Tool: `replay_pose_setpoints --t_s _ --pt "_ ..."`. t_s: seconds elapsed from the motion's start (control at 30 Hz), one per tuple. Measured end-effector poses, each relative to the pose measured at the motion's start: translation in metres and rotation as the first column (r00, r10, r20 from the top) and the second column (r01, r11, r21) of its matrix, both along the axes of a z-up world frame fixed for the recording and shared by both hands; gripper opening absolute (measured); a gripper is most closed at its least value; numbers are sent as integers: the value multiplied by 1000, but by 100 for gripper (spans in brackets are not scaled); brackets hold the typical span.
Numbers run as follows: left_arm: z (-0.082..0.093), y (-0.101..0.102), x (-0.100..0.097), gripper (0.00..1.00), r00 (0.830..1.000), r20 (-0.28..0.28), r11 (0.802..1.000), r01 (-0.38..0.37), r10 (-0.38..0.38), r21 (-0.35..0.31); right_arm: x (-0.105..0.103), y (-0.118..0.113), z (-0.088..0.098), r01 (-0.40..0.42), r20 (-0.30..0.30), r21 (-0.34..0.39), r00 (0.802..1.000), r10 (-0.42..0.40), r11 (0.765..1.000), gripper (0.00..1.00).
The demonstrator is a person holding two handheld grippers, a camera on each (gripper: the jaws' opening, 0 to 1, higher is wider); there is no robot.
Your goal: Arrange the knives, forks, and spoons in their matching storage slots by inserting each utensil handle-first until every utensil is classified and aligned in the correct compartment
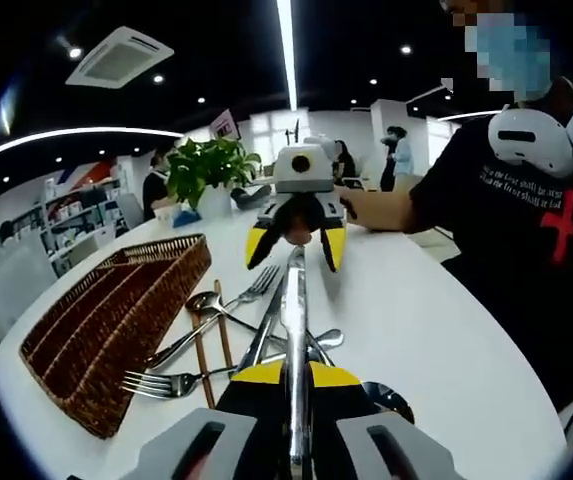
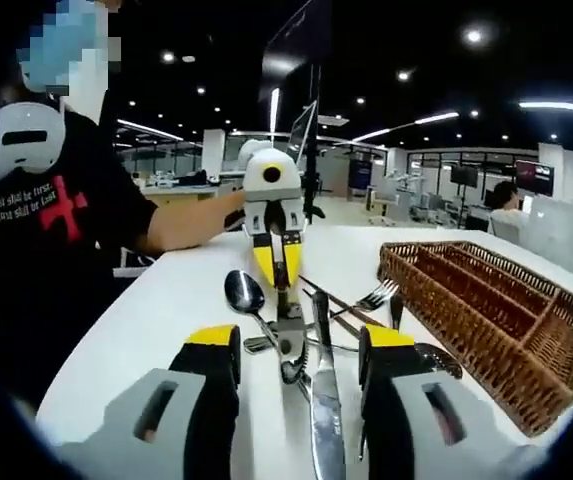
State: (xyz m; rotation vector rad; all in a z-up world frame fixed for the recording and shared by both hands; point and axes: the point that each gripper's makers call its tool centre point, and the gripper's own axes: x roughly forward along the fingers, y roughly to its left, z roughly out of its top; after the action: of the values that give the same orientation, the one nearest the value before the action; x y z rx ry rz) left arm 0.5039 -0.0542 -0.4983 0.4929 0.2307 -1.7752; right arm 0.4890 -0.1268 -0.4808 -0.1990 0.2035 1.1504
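Knife [image 1: 295, 330] clamped in my left jaws [image 1: 296, 372], its blade running straight ahead above the white surface [image 1: 416, 330]. Opposite, my right jaws [image 2: 296, 352] gape wide, yellow tips parted either side of that same knife, gripping nothing. Beneath lies the cutlery heap: forks [image 1: 166, 383], spoons [image 1: 203, 302] and wooden-handled pieces crossing each other on the surface. Wicker tray [image 1: 116, 315] sits just beside the pile, its long compartments running lengthwise. Spoon [image 2: 244, 292] rests bowl-up near my right jaws. Potted plant [image 1: 211, 170] stands beyond the tray, person in black across from me.
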Motion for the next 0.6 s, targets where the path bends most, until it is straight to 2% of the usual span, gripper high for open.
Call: replay_pose_setpoints --t_s 0.2,0.4,0.6 --pt "1 -2 -3 6 1000 -5 1000 10 -10 -10 -7 4 -3 -34 -11 -9 999 34 999 27" --pt "1 -4 -5 6 1000 -5 1000 14 -14 -9 -10 4 -2 -42 -32 5 999 42 999 20" --pt "0 -5 -6 6 1000 -5 1000 19 -19 -6 -9 5 -2 -40 -20 8 999 41 999 14"
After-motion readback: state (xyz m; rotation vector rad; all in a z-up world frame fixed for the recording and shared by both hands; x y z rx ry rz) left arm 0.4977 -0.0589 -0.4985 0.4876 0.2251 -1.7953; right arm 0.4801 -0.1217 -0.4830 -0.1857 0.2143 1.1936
